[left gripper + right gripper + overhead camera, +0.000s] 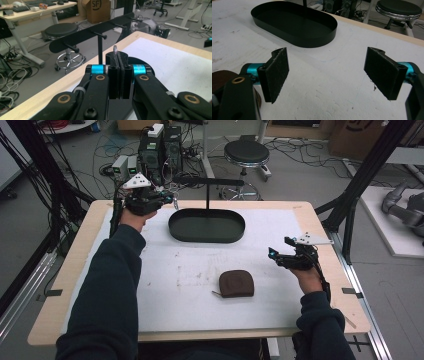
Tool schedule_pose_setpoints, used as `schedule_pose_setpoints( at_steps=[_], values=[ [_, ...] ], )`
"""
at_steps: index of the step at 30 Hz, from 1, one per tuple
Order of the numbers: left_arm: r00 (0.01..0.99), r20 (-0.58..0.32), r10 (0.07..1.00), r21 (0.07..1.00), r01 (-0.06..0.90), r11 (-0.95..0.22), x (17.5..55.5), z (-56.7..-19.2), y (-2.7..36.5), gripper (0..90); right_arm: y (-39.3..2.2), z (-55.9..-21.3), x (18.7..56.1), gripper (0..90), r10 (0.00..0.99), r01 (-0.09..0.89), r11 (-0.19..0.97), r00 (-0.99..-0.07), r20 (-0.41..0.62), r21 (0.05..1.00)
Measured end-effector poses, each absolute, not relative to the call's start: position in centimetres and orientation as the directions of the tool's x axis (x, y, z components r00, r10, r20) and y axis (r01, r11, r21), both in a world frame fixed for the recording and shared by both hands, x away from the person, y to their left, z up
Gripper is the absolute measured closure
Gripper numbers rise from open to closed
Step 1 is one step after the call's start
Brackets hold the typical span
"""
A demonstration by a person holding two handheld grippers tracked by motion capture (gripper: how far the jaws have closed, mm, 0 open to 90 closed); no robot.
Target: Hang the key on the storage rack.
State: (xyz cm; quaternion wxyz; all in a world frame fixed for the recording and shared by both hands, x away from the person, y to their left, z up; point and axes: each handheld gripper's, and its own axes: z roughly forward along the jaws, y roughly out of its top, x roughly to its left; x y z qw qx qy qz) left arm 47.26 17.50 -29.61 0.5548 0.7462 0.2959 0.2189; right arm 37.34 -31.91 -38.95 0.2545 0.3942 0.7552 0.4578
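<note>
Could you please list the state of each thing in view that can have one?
Left gripper: shut on a small thin thing, raised near the rack.
Right gripper: open, nothing between its pads.
Brown pouch: closed, flat on the table.
Black oval tray: upright, nothing in it.
Peg rack: standing, nothing on its pegs.

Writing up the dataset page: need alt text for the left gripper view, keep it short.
The left gripper, seen along its own black jaws, is shut on a thin, small clear-tipped item that sticks up between the pads. Just beyond stands a black rack with a row of pegs on a thin post, at the edge of a white-covered wooden table, with a stool and cables on the floor behind.
</note>
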Motion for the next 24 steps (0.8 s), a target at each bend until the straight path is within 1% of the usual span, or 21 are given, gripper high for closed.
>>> schedule_pose_setpoints(
  at_steps=[1,2,3,8,9,12,13,24],
  values=[
    [0.726,-0.005,0.688,0.954,0.209,-0.214,48.3,-29.6,17.2,88.1,-32.0,-38.9,37.3,20.3,0.828,0.363,0.271,-0.560,-0.024,0.892],
    [0.726,-0.005,0.688,0.954,0.209,-0.214,48.3,-29.6,17.2,88.1,-32.0,-38.9,37.3,20.3,0.828,0.363,0.271,-0.560,-0.024,0.892],
    [0.723,-0.010,0.691,0.951,0.220,-0.216,49.3,-29.7,17.0,88.1,-32.1,-38.9,37.3,20.3,0.830,0.363,0.268,-0.557,-0.023,0.892],
    [0.714,-0.005,0.700,0.943,0.236,-0.235,51.0,-30.1,16.6,88.1,-32.5,-39.0,37.4,20.3,0.832,0.366,0.260,-0.554,-0.015,0.894],
    [0.707,-0.013,0.707,0.946,0.238,-0.221,51.7,-30.2,16.5,88.0,-32.5,-39.0,37.4,20.4,0.834,0.369,0.257,-0.551,-0.012,0.893],
    [0.699,-0.008,0.715,0.942,0.245,-0.229,52.4,-30.2,16.4,88.1,-32.4,-39.1,37.4,20.3,0.831,0.370,0.261,-0.556,-0.012,0.892],
    [0.690,0.008,0.723,0.935,0.251,-0.251,53.1,-30.3,16.2,88.0,-32.4,-39.1,37.4,20.3,0.828,0.368,0.264,-0.561,-0.014,0.892],
    [0.641,-0.008,0.768,0.939,0.269,-0.215,54.5,-31.3,16.3,88.0,-32.1,-39.2,37.5,20.3,0.821,0.372,0.276,-0.571,-0.016,0.886]
  ],
)
